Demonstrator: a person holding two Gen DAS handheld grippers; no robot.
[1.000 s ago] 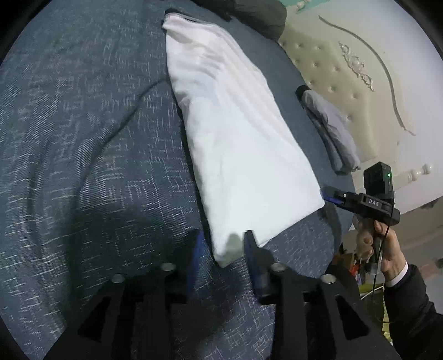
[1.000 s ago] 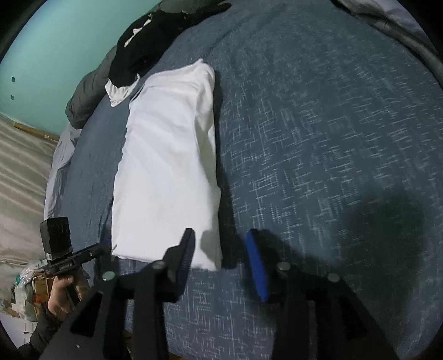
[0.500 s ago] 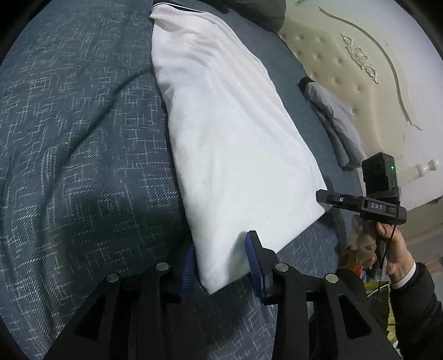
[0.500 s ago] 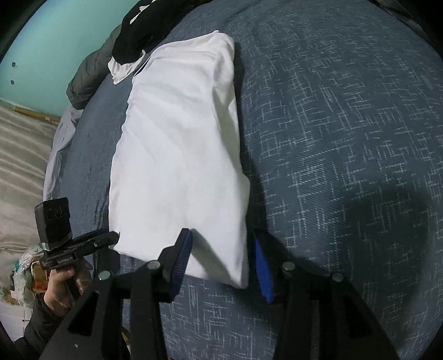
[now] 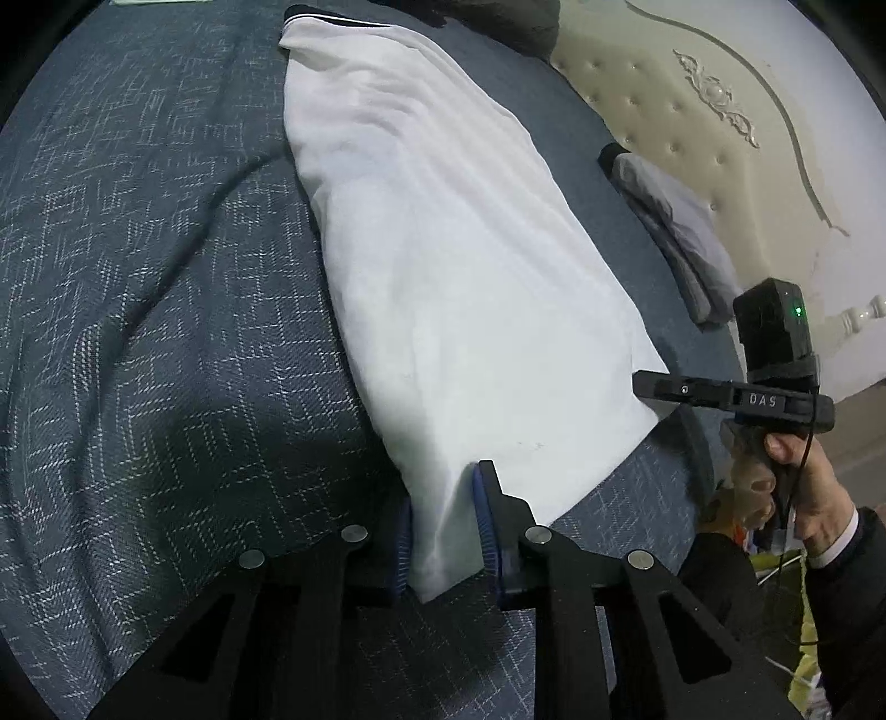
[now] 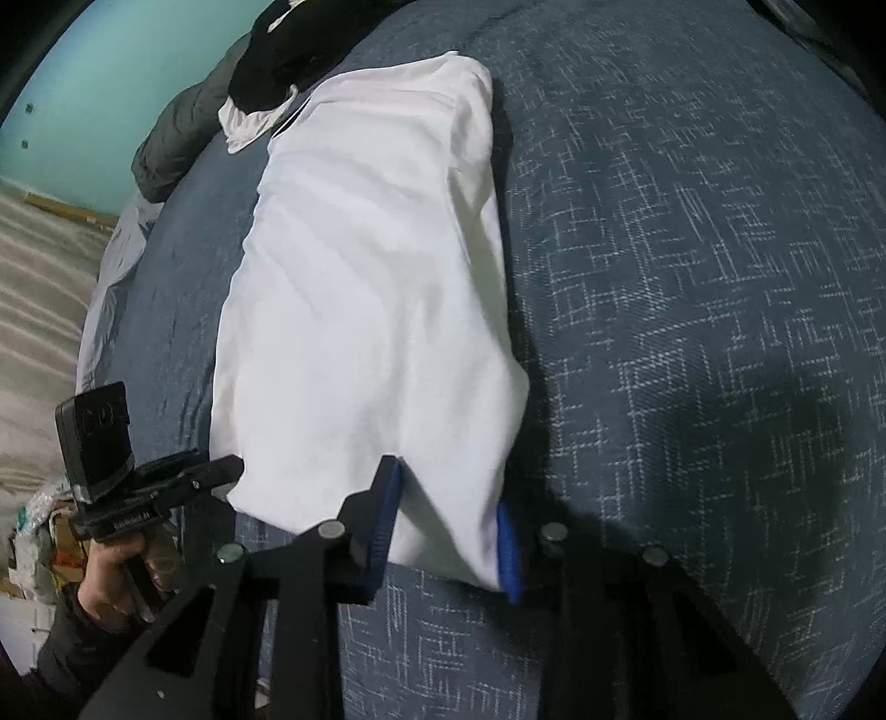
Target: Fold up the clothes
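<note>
A white garment (image 5: 454, 266), folded into a long strip, lies on the blue-grey bedspread (image 5: 166, 332). My left gripper (image 5: 446, 526) has the strip's near left corner between its blue pads; the jaws are closing and the cloth bunches between them. In the right wrist view the same white garment (image 6: 365, 310) runs away from me, and my right gripper (image 6: 446, 531) is closing on its near right corner, cloth filling the gap between the pads. A hand (image 5: 797, 476) holds the right gripper's handle at the bed's edge.
A cream tufted headboard (image 5: 692, 138) stands at the right, with a folded grey cloth (image 5: 675, 232) below it. Dark clothes (image 6: 288, 50) and a grey jacket (image 6: 177, 138) are piled at the garment's far end, before a teal wall (image 6: 111, 72).
Both grippers came forward over the garment's near corners, so the cloth now sits between their pads. Both pairs of jaws have narrowed onto the cloth.
</note>
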